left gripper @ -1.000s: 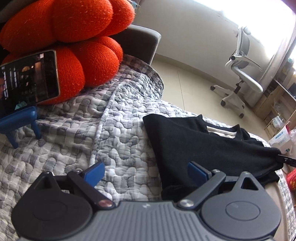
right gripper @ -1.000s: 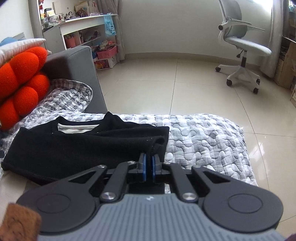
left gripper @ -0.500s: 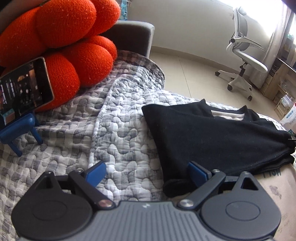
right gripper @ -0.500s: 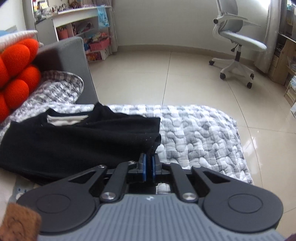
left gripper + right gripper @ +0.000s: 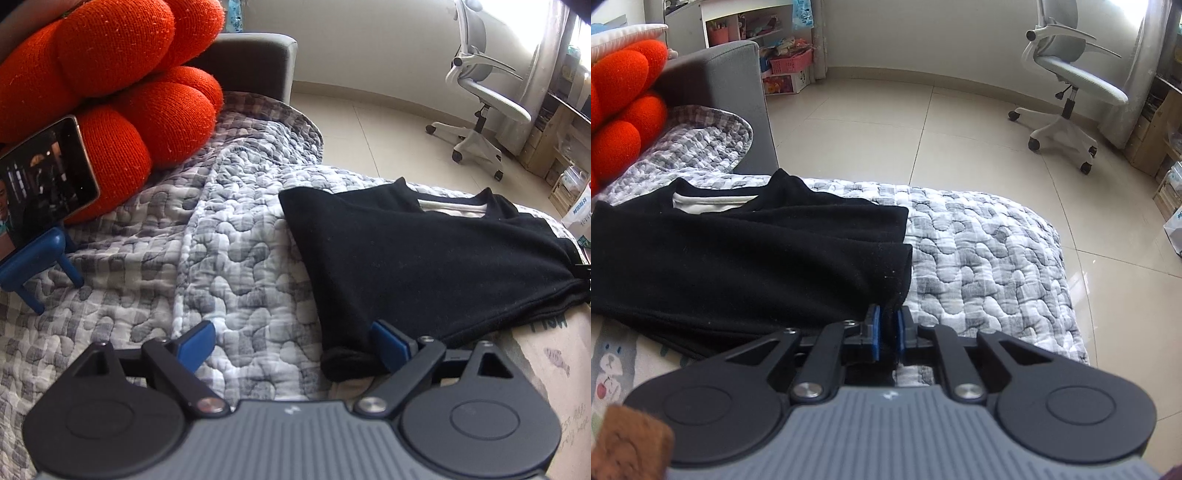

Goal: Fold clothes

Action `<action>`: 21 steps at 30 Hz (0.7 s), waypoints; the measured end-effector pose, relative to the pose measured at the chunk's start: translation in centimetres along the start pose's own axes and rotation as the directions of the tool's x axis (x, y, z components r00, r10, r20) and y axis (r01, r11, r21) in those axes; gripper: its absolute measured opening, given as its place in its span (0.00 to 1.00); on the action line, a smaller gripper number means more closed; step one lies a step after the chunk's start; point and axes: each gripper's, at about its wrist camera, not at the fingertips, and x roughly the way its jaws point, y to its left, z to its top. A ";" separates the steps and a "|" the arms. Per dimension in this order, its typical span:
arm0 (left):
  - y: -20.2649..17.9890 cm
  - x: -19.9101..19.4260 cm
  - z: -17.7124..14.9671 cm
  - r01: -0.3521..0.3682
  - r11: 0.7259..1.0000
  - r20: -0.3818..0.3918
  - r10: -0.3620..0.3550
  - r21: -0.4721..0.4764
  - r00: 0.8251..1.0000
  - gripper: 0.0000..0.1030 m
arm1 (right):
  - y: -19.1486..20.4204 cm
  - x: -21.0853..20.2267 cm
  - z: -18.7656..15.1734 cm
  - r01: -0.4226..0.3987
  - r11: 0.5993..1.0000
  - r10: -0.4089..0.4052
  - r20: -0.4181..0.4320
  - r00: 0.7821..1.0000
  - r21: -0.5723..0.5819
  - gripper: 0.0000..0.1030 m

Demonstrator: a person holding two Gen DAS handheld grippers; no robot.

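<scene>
The black garment (image 5: 424,258) lies folded into a broad band across the grey-and-white quilted cover (image 5: 229,266), its neckline with a pale inner strip toward the far side and its near hem hanging over the cover's near edge onto a printed mat (image 5: 554,369). In the right wrist view its right end shows two stacked folded edges, stopping well short of the cover's right border, so a wide stretch of bare quilt lies open on that side. The right gripper (image 5: 887,328) has that end's near corner between its blue pads; the jaws are narrowly apart and opening, the cloth between them with a slim gap showing beside it. The left gripper (image 5: 291,343) stands wide open at the garment's other end: its right finger (image 5: 391,343) lies against the rolled near corner of the cloth, its left finger over bare quilt, nothing gripped. Left of the garment the quilt runs free up to a phone (image 5: 44,181) on a blue stand (image 5: 37,266), propped against an orange knotted cushion (image 5: 110,85) by the grey sofa arm (image 5: 720,81). Beyond the far edge of the cover is open tiled floor (image 5: 905,122), with a pale office chair (image 5: 1071,92) well away near the window.
</scene>
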 end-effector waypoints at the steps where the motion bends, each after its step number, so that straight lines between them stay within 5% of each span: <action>1: 0.0 0.0 -0.1 0.001 1.000 -0.006 -0.001 0.005 1.000 0.90 | 0.0 0.0 0.0 0.001 1.000 -0.001 -0.001 1.000 -0.003 0.10; 11: 0.1 -0.6 -0.4 0.014 0.999 -0.020 -0.013 0.045 1.000 0.90 | 0.1 -0.5 0.0 0.010 0.999 -0.011 -0.014 1.000 -0.034 0.10; 17: 2.5 -1.2 0.0 0.028 0.997 -0.016 -0.029 -0.070 0.999 0.90 | -0.2 -0.9 0.0 0.018 0.999 -0.019 -0.019 1.000 -0.049 0.09; 21: 4.8 -1.7 0.1 0.086 0.970 0.018 -0.084 -0.225 0.996 0.85 | -0.9 -1.3 0.3 0.002 1.000 -0.002 0.004 1.000 -0.008 0.09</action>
